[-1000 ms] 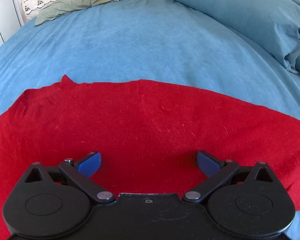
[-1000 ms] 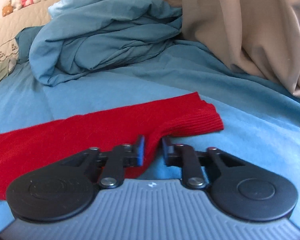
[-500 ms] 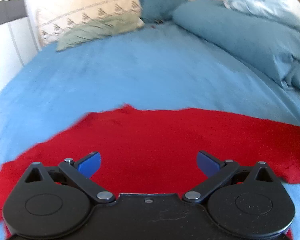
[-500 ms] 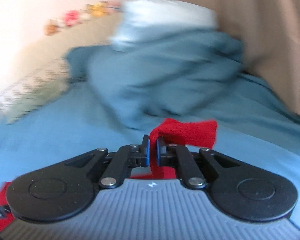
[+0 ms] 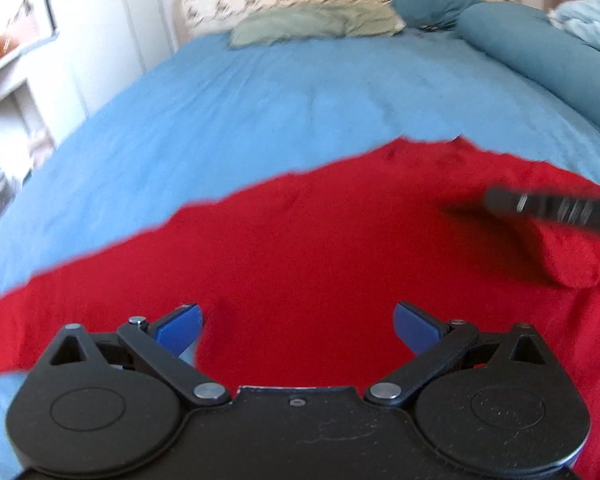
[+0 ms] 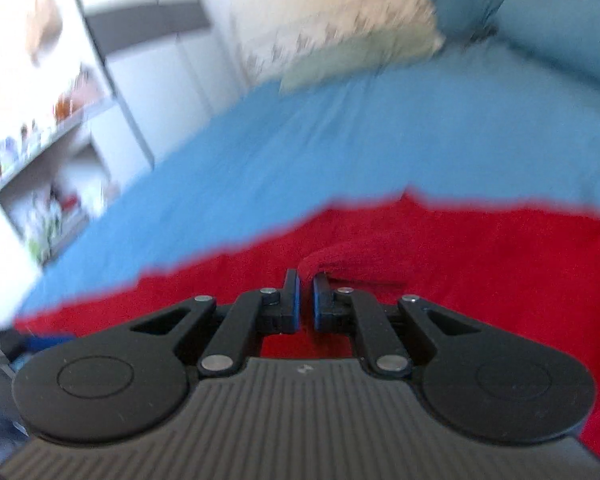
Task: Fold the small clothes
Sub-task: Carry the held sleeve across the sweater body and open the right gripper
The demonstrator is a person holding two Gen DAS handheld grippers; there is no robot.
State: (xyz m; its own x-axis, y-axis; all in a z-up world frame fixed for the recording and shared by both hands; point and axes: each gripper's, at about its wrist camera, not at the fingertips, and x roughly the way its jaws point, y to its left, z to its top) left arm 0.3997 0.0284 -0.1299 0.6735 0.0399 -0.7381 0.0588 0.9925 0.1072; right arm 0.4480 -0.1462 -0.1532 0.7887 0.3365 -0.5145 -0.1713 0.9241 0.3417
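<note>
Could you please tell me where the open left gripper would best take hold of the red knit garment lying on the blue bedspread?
Probably the thin left edge of the red knit garment, coming in low from the left over the blue bedspread. The cloth lies flat beneath the left gripper, offering no fold, whereas that edge can slip between its wide jaws.

Your left gripper (image 5: 298, 322) sits over the garment (image 5: 300, 248) spread on the bed (image 5: 260, 112); right gripper (image 6: 306, 300) on its right, pillows (image 5: 312, 26) behind.
</note>
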